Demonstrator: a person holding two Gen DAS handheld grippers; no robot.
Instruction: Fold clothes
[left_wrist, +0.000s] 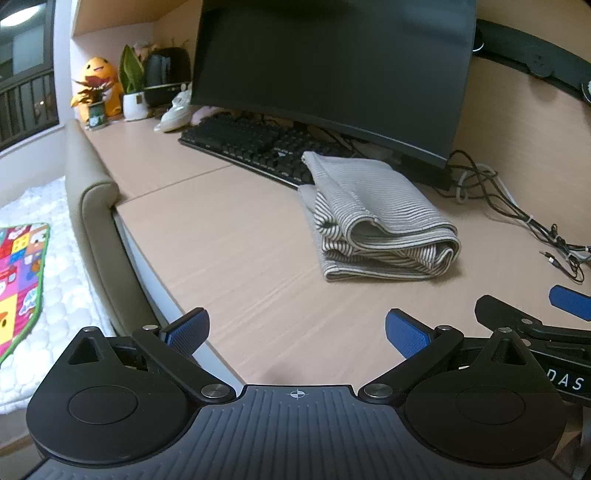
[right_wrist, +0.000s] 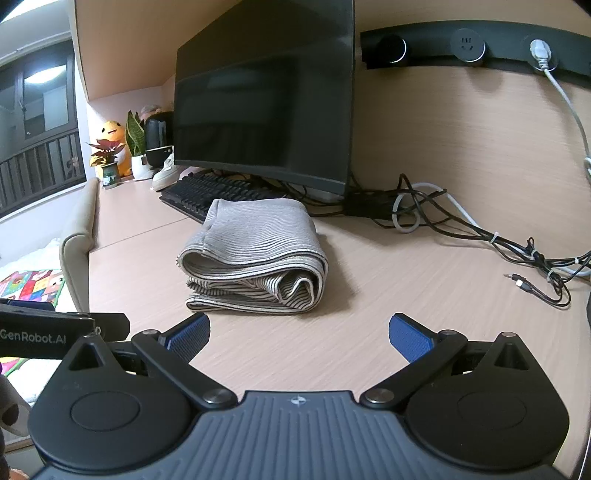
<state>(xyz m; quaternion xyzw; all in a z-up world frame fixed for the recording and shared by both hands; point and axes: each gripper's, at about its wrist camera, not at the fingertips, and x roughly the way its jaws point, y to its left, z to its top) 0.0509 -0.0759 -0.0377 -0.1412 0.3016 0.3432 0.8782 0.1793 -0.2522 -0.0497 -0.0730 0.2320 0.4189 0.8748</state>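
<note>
A grey-and-white striped garment (left_wrist: 373, 218) lies folded in a thick stack on the wooden desk (left_wrist: 229, 236), its far end against the keyboard. It also shows in the right wrist view (right_wrist: 255, 258). My left gripper (left_wrist: 295, 332) is open and empty, held above the desk's near edge, short of the garment. My right gripper (right_wrist: 299, 334) is open and empty, just in front of the garment's folded end. The right gripper's finger shows at the right edge of the left wrist view (left_wrist: 569, 302).
A black monitor (left_wrist: 332, 66) and keyboard (left_wrist: 251, 147) stand behind the garment. Tangled cables (right_wrist: 480, 236) lie at the right. Potted plants (left_wrist: 133, 88), a yellow plush toy (left_wrist: 96, 83) and a shoe (left_wrist: 177, 110) sit at the far left. A padded bed rail (left_wrist: 96, 206) borders the desk's left edge.
</note>
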